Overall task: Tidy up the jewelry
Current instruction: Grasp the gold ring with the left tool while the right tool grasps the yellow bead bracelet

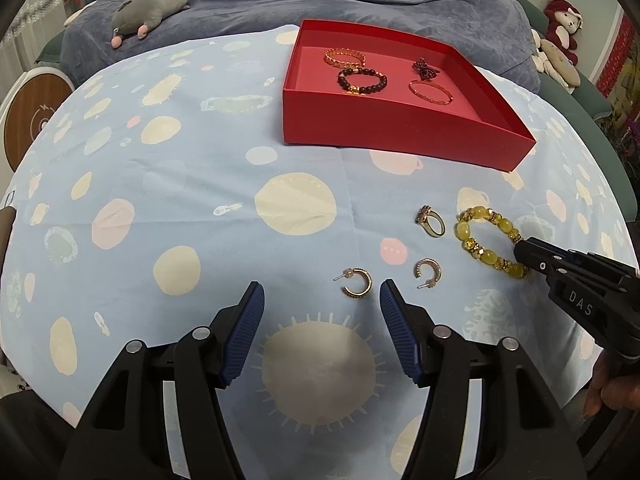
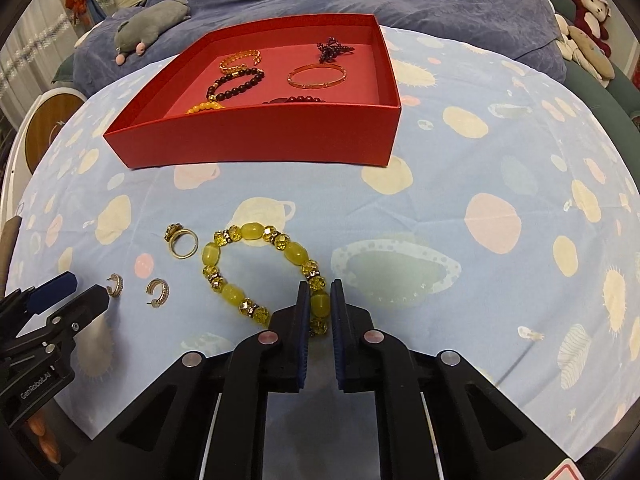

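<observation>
four loose pieces are still lying outside the red box (image 2: 256, 144) on the spotted cloth (image 1: 160, 184): a yellow beaded bracelet (image 2: 236, 292), a ring (image 2: 183, 242) and two hoop earrings (image 1: 357, 283) (image 1: 428, 271). i'm holding my right gripper (image 2: 320, 300) pinched on one big bead at the near end of the bracelet, with its pads almost pressed together around it and the rest of the loop lying flat ahead and to the left, long axis running away from me and leftward toward the ring. the box is sitting straight beyond that, well apart from the bracelet, with its near wall facing the gripper, so i'm judging the coming move as a lift and a carry forward over that wall. inside the box several bracelets and a dark beaded piece (image 2: 332, 49) are already resting, so i'm reckoning the job is partly done. my left gripper (image 1: 320, 300) is hovering with its blue pads spread wide and nothing between them; the nearer hoop earring is lying just beyond its tips, slightly toward the right pad, and the second earring is sitting just right of that. so the left hand is closer to the earrings and the right is committed to the bracelet. i'm watching for the loop dragging the ring as it rises, since the two are lying near each other.
</observation>
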`<state>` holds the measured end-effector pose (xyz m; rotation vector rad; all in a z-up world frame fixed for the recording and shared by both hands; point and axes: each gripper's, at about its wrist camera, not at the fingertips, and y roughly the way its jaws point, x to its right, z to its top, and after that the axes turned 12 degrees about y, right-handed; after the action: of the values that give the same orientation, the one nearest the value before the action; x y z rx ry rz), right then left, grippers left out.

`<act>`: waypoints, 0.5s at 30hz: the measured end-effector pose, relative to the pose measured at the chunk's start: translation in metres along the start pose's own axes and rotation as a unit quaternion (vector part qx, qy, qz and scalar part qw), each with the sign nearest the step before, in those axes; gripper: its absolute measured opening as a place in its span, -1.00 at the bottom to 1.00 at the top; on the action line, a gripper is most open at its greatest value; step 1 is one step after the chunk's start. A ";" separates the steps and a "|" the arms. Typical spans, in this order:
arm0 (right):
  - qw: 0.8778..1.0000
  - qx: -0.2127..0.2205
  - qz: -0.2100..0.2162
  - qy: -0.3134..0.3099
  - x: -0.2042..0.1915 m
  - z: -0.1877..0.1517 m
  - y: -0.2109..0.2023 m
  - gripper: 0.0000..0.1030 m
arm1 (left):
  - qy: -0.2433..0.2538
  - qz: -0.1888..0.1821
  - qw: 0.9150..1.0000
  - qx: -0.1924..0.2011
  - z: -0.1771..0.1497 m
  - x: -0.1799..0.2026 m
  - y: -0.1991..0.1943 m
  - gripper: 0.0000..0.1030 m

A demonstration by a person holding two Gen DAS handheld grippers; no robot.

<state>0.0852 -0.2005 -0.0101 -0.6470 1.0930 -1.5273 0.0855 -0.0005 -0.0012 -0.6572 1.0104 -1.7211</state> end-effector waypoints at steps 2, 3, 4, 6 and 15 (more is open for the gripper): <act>1.000 -0.002 0.002 0.003 0.002 -0.002 -0.001 -0.83 | 0.002 -0.003 1.000 0.000 0.000 0.002 0.001 0.11; 1.000 -0.004 0.003 0.006 0.003 -0.002 -0.002 -0.83 | 0.003 -0.003 1.000 -0.001 0.000 0.003 0.002 0.11; 1.000 -0.005 0.005 0.009 0.005 -0.003 -0.003 -0.83 | 0.005 -0.004 1.000 -0.002 0.000 0.004 0.003 0.11; 1.000 -0.007 0.005 0.013 0.007 -0.005 -0.005 -0.83 | 0.006 -0.007 1.000 -0.003 0.000 0.006 0.004 0.10; 0.999 -0.007 0.006 0.033 0.020 -0.010 -0.010 -0.83 | 0.008 -0.018 1.000 0.010 0.017 0.014 0.004 0.10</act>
<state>0.0671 -0.2167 -0.0083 -0.6023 1.1559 -1.5419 0.0958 -0.0193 0.0031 -0.6548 0.9967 -1.7679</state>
